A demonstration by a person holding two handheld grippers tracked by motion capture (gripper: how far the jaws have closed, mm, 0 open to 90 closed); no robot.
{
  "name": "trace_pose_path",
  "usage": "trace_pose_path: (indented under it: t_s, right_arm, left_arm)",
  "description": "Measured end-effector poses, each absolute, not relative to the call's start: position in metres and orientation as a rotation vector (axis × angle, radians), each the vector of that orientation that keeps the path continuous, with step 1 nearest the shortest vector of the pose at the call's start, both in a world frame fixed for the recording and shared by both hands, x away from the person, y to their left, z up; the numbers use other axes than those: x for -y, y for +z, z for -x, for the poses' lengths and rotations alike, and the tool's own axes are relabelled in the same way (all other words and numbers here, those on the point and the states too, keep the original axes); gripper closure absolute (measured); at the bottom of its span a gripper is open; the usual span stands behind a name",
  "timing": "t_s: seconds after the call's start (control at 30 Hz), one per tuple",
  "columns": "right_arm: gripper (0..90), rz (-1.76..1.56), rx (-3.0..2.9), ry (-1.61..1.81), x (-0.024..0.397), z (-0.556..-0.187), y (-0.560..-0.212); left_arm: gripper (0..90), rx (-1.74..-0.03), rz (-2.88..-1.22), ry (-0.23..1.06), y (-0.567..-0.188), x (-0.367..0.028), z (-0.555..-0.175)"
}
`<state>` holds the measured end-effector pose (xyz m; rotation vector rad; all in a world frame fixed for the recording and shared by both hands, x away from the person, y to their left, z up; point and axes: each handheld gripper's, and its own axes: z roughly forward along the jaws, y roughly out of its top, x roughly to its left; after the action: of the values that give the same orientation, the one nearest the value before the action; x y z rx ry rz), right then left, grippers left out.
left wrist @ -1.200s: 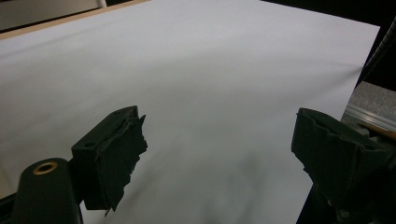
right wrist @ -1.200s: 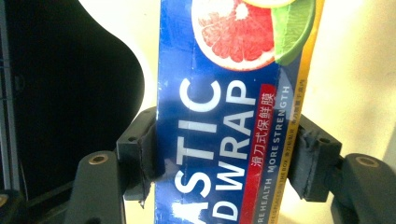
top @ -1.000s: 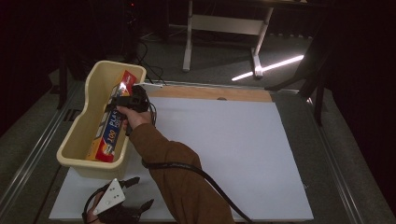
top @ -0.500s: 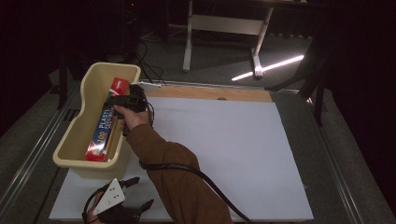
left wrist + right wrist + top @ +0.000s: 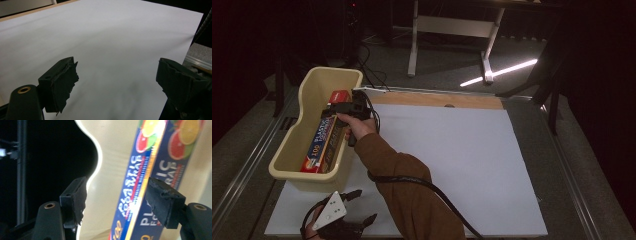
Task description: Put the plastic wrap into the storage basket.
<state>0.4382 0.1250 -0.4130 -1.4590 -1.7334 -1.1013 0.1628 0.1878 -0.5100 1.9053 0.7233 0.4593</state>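
The right gripper (image 5: 343, 107) reaches out over the cream tub (image 5: 292, 150), its jaws apart after just closing a little, gripping nothing. The plastic wrap box (image 5: 324, 140) lies inside the tub. The left gripper (image 5: 357, 210) rests low on the white sheet (image 5: 472, 150), jaws wide apart.

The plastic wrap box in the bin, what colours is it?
The plastic wrap box is mainly blue with white lettering, citrus-slice pictures and a red end; clearest in the right gripper view.
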Motion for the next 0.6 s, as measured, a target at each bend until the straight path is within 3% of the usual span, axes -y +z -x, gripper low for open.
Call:
trace_pose_path:
  t_s: [0.27, 0.6]
  right_arm:
    - [34.5, 1.385, 1.790, -1.166, -0.109, -0.442, -0.399]
    - [39.1, 1.364, 1.895, -1.222, -0.049, -0.447, -0.395]
  left_arm:
    - [16.4, -0.727, -1.902, 0.465, -0.510, -0.189, -0.162]
    - [16.4, -0.739, -1.907, 0.468, -0.510, -0.189, -0.164]
